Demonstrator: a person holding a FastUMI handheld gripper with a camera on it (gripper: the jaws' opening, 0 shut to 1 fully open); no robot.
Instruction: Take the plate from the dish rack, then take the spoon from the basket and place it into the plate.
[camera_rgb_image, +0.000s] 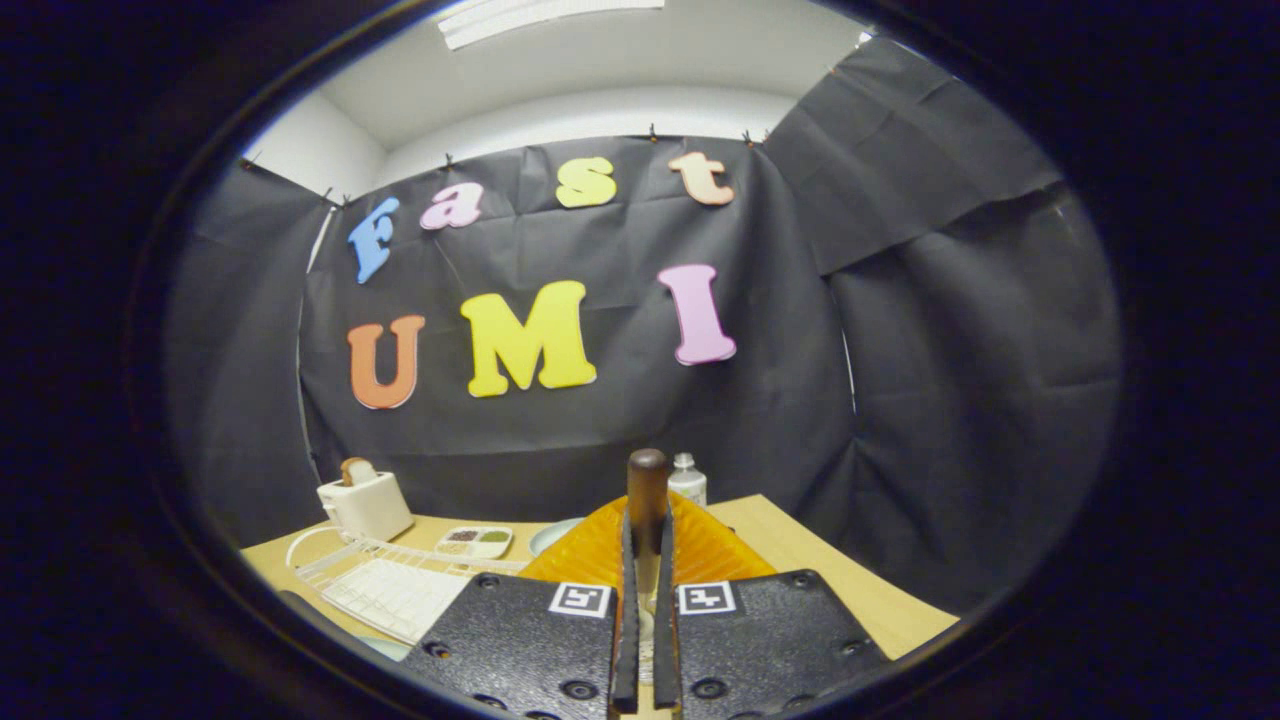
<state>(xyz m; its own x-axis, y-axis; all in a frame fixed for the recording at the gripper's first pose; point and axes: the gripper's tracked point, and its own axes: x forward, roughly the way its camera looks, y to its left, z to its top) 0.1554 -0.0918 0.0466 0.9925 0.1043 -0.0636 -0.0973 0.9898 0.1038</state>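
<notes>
Gripper view: the gripper (647, 560) is held above a light wooden table (800, 560), its two fingers brought close together and clamped on the spoon (647, 500). Both fingers press on the spoon's pale lower shaft from either side, and its dark brown rounded handle end stands upright, rising clear above the fingertips. The spoon's bowl is hidden between the fingers and cannot be made out. Directly behind the fingers lies an orange ribbed basket (700, 545), its fluted surface spreading to both sides of the spoon. To the left of the fingers and slightly beyond them sits a white wire dish rack (400, 585) on the table. Just past the basket's left edge, a pale bluish rounded rim shows, which appears to be the plate (555, 535); most of it is covered, so this is not certain. Near it rests a small white divided tray (477, 541) holding dark, tan and green contents. Further left, against the black cloth wall, stands a white toaster (367, 505) with a slice of bread in its slot. Behind the spoon handle a small clear bottle (687, 480) with a white cap stands on the table.
</notes>
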